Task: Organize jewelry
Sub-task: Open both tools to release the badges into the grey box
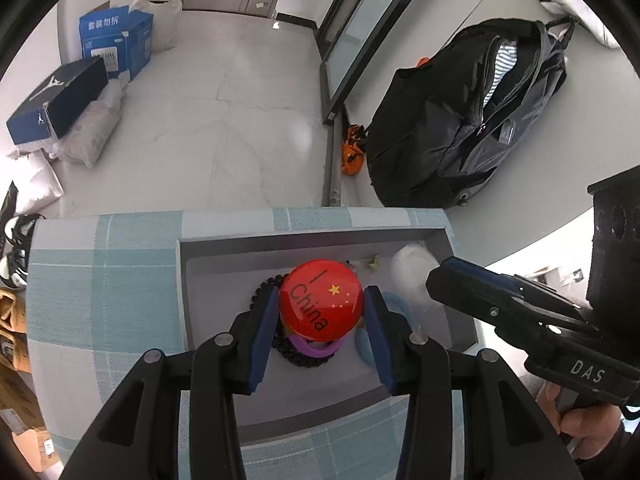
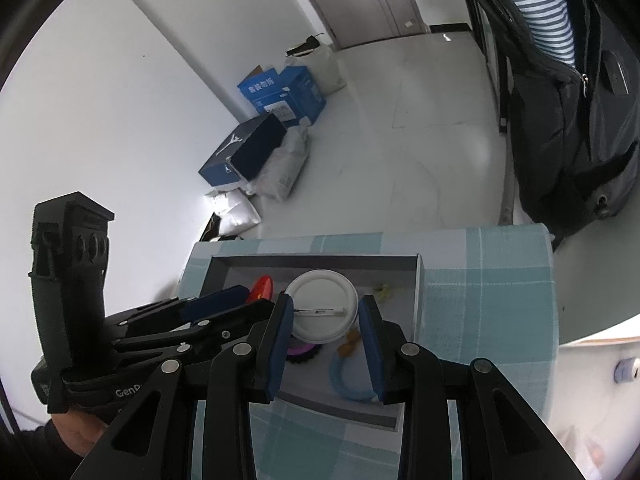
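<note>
Presently: left hand-held gripper [image 1: 322, 312] clamped on round red button badge [image 1: 320, 300]; right hand-held gripper [image 2: 325, 320] clamped on round white badge [image 2: 322, 305], over grey tray [image 2: 316, 261].

My two wrist views are bright with even daylight; a soft white glare sits on the floor [image 1: 298, 136] and shows again in my right view; the red badge [image 1: 321, 300] carries a glossy sheen; shadows are faint and soft inside the tray [image 2: 316, 262]; the fisheye bends straight edges hard and leaves black corners; the white round thing beside my right gripper [image 1: 436, 280] is smeared in the left view; the centres stay sharp.
</note>
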A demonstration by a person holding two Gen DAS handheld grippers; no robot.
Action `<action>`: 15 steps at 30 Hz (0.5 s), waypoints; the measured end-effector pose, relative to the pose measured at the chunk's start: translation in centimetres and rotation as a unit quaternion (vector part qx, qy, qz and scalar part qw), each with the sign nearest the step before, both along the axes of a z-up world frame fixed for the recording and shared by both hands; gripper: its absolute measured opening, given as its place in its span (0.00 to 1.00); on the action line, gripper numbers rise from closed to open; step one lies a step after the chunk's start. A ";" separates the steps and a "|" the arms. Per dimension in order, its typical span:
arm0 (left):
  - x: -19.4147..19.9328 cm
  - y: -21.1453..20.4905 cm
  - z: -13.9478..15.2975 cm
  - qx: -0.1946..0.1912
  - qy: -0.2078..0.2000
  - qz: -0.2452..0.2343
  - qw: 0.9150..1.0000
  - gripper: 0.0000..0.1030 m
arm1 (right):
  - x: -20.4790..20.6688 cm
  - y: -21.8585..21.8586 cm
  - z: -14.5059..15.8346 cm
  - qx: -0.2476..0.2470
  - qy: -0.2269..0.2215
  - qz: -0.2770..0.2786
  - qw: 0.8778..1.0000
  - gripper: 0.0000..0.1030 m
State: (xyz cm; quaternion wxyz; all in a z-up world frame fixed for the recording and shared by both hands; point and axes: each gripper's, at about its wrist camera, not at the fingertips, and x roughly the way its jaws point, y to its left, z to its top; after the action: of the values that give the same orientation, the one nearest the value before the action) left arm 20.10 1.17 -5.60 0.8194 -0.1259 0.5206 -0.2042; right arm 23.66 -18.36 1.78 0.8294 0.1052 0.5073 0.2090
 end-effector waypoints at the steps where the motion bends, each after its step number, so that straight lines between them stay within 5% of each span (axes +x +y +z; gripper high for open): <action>1: 0.1 0.1 0.1 -0.004 0.000 0.000 1.000 0.37 | 0.0 0.0 0.0 0.002 -0.001 -0.001 1.000 0.33; 3: 0.3 0.0 0.1 -0.008 0.009 -0.002 1.000 0.37 | 0.1 -0.1 -0.1 0.002 0.000 -0.005 1.000 0.34; 6: 0.5 -0.2 -0.2 0.001 0.026 -0.003 1.000 0.59 | 0.2 -0.5 -0.3 0.005 0.007 -0.013 1.000 0.48; 9: -0.3 -0.3 0.6 0.010 0.000 -0.003 1.000 0.67 | 0.1 -1.1 0.1 0.011 -0.003 -0.024 1.000 0.51; 15: -1.2 -0.1 1.4 0.031 -0.026 0.006 0.999 0.67 | -0.6 -2.3 1.2 0.019 -0.024 -0.047 0.998 0.64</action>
State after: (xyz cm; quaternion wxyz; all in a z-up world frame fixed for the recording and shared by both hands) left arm 18.85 1.06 -4.18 0.8374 -0.0981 0.5046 -0.1856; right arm 23.08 -20.67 2.96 0.8483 0.1393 0.4775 0.1813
